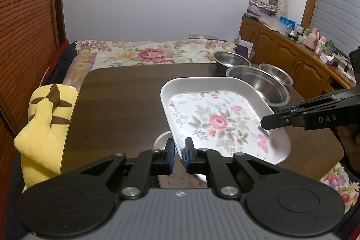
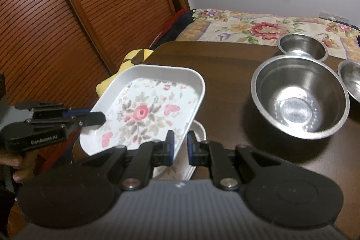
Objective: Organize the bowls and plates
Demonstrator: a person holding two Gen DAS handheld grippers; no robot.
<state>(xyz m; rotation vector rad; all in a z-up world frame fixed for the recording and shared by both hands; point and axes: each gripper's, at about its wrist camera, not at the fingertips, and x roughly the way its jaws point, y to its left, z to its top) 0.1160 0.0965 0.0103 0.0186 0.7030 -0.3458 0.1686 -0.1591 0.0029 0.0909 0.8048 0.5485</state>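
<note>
A white rectangular plate with a pink flower print [image 1: 216,120] [image 2: 144,109] hangs tilted just above the dark wooden table [image 1: 123,93] [image 2: 225,64], held by both grippers. My left gripper [image 1: 178,150] [image 2: 99,118] is shut on its near left rim. My right gripper [image 2: 180,143] [image 1: 267,123] is shut on the opposite rim. Under the held plate lies a round white plate [image 1: 160,138] [image 2: 199,129], mostly hidden. A large steel bowl [image 1: 258,84] [image 2: 299,96] stands to the right, with two smaller steel bowls [image 1: 231,59] [image 2: 301,46] behind and beside it.
A yellow plush toy [image 1: 45,127] [image 2: 135,55] leans against the table's left edge. A bed with a flowered cover [image 1: 146,53] lies beyond the table. A slatted wooden door [image 2: 67,15] stands at the left, and a cluttered wooden cabinet [image 1: 292,55] at the right.
</note>
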